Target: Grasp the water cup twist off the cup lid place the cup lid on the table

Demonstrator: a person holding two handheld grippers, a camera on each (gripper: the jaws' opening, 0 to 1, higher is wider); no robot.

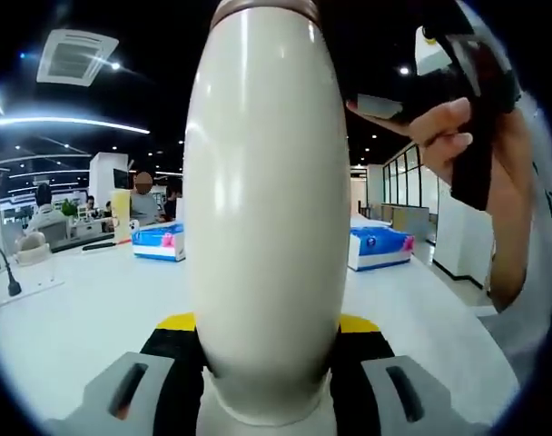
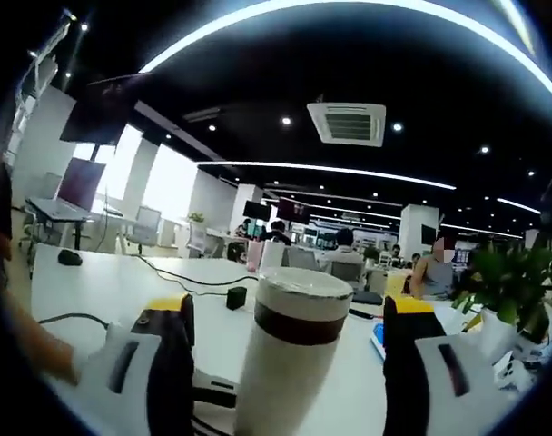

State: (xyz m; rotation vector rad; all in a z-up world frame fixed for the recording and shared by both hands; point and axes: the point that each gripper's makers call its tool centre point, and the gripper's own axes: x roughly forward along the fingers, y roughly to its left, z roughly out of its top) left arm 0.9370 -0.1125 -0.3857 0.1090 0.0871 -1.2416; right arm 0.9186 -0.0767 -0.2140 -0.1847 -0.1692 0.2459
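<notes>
A tall cream water cup [image 1: 262, 209] stands upright between the yellow-and-black pads of my left gripper [image 1: 267, 338], which is shut on its lower body. In the right gripper view the cup's top [image 2: 299, 336] shows a dark brown band under a pale lid [image 2: 305, 282]. My right gripper [image 2: 290, 313] is open, its jaws standing either side of the lid with a gap on both sides. In the left gripper view, a hand [image 1: 444, 132] holds the right gripper [image 1: 467, 82] at the upper right, beside the cup's top.
The white table [image 1: 85, 309] carries two blue tissue packs [image 1: 158, 243] [image 1: 379, 247]. A small black box with a cable [image 2: 237, 297] lies behind the cup, and a green plant [image 2: 507, 282] is at the right. People sit at desks in the background.
</notes>
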